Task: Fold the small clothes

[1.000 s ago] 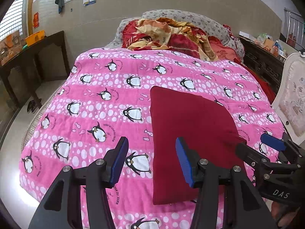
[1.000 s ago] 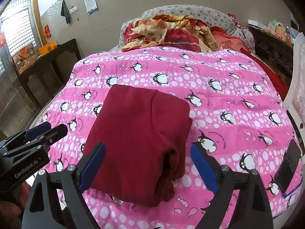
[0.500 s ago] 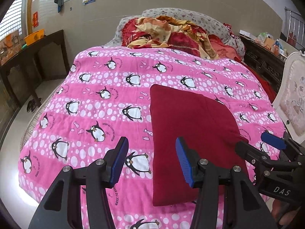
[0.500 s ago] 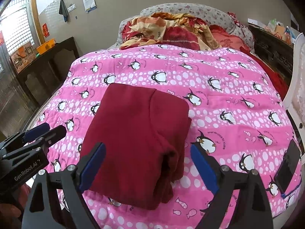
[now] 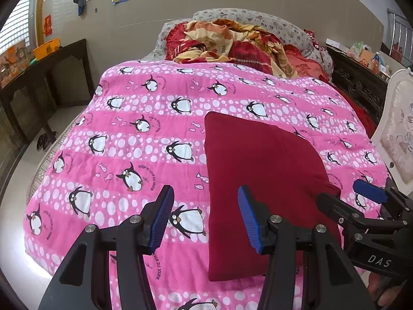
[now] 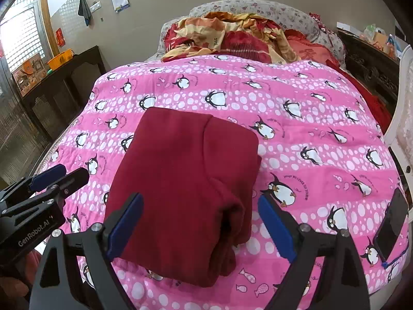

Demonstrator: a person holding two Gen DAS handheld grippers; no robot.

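A folded dark red garment (image 6: 185, 180) lies on the pink penguin bedspread (image 6: 296, 134) near the bed's front edge; it also shows in the left wrist view (image 5: 258, 170). My left gripper (image 5: 204, 217) is open and empty, hovering over the garment's left edge. My right gripper (image 6: 201, 224) is open and empty, hovering over the garment's near right part with its thick folded edge between the fingers. Each gripper shows in the other's view: the right one (image 5: 348, 196) at the garment's right, the left one (image 6: 59, 175) at its left.
A black phone (image 6: 392, 222) lies at the bedspread's right edge. Crumpled red and yellow bedding (image 5: 232, 44) and pillows sit at the head of the bed. A dark wooden table (image 5: 44, 77) stands at the left, a white chair (image 5: 397, 134) at the right.
Both grippers have drawn back and up a little from the garment; the bed looks slightly farther. The garment has not moved.
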